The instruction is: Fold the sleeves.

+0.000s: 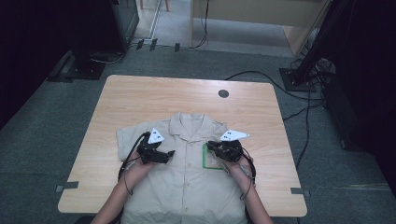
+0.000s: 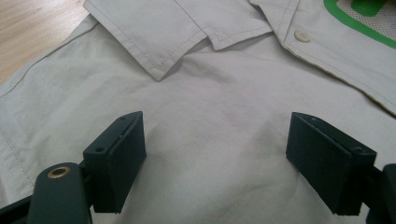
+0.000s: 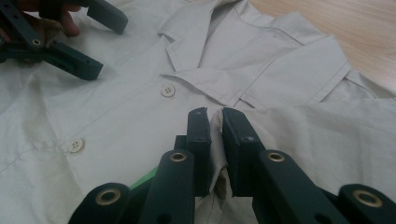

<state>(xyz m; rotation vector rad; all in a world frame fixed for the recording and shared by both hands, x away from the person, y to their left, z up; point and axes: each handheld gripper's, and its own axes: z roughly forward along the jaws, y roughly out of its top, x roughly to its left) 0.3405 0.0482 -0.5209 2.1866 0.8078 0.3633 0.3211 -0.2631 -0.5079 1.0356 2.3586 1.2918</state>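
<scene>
A beige short-sleeved button-up shirt point(image 1: 187, 172) lies flat, front up, on the near half of the wooden table point(image 1: 140, 93), collar toward twelve o'clock and hem running off the six o'clock edge between the person's forearms. The left gripper point(image 1: 164, 155) sits over the shirt's chest at roughly nine o'clock of the placket; in the left gripper view its jaws stand wide apart with nothing between them, hovering just above smooth fabric below the collar point(image 2: 187, 32). The right gripper point(image 3: 214, 135) sits at three o'clock of the placket, beside the green-bordered chest patch point(image 1: 211, 158); in the right gripper view its jaws are closed nearly together on a pinched ridge of shirt cloth, which rises between the pads. Two buttons point(image 3: 167, 90) run along the placket at ten o'clock of that pinch. A black round grommet point(image 1: 223, 93) is set in the table toward twelve o'clock, well apart from the garment. Assessment: the shirt is light, soft and limp; it will drape, wrinkle and drag rather than hold shape, and a single layer may slip out of a shallow pinch. Firmer holds are likely at stitched, doubled parts: the collar edge, shoulder seam or placket. With one side pinched, the open left gripper appears best placed to take a matching fold on its side so the cloth lifts evenly.
</scene>
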